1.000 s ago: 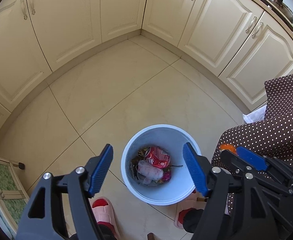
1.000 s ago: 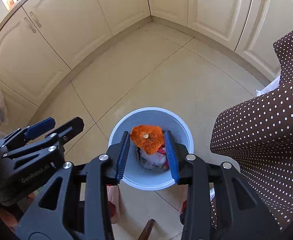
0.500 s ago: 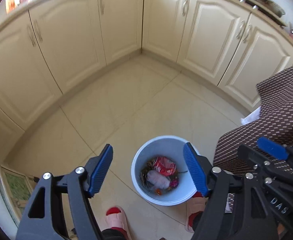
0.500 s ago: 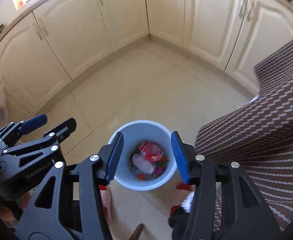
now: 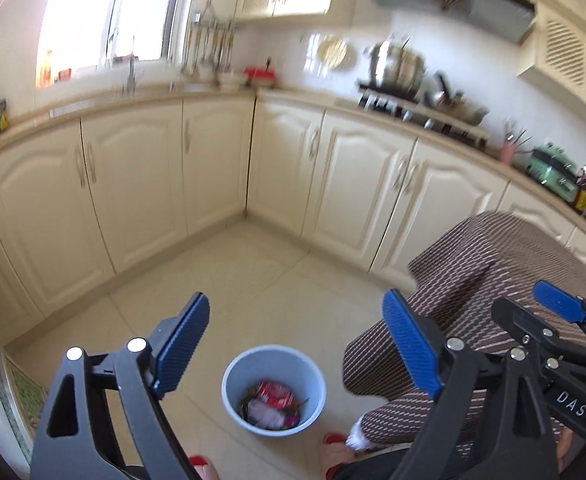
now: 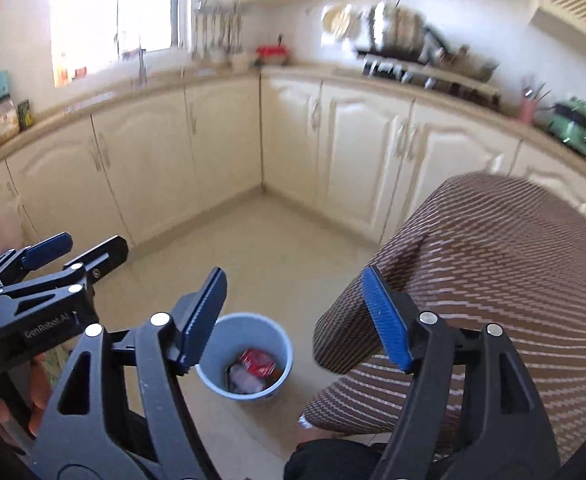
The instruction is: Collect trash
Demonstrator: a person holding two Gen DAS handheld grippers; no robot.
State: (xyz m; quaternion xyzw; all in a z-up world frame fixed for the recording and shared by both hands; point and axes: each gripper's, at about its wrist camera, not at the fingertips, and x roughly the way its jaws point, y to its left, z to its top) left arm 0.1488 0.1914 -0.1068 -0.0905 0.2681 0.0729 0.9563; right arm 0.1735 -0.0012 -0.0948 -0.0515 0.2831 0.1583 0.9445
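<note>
A pale blue trash bin [image 5: 273,364] stands on the tiled floor, holding a red wrapper [image 5: 273,393] and other scraps. It also shows in the right wrist view [image 6: 249,334]. My left gripper [image 5: 297,344] is open and empty, high above the bin. My right gripper [image 6: 295,318] is open and empty too, also well above the bin. The left gripper shows at the left of the right wrist view [image 6: 75,258]; the right gripper shows at the right of the left wrist view [image 5: 549,312].
A table under a brown dotted cloth [image 5: 485,280] stands right of the bin. Cream corner cabinets [image 5: 213,168] line the back, with a stove and pots [image 5: 401,76] on the counter. Red slippers [image 5: 333,440] are near the bin.
The right gripper opened and let the orange scrap go into the bin. Both grippers then rose and tilted up, so the bin looks smaller and the counter came into view.
</note>
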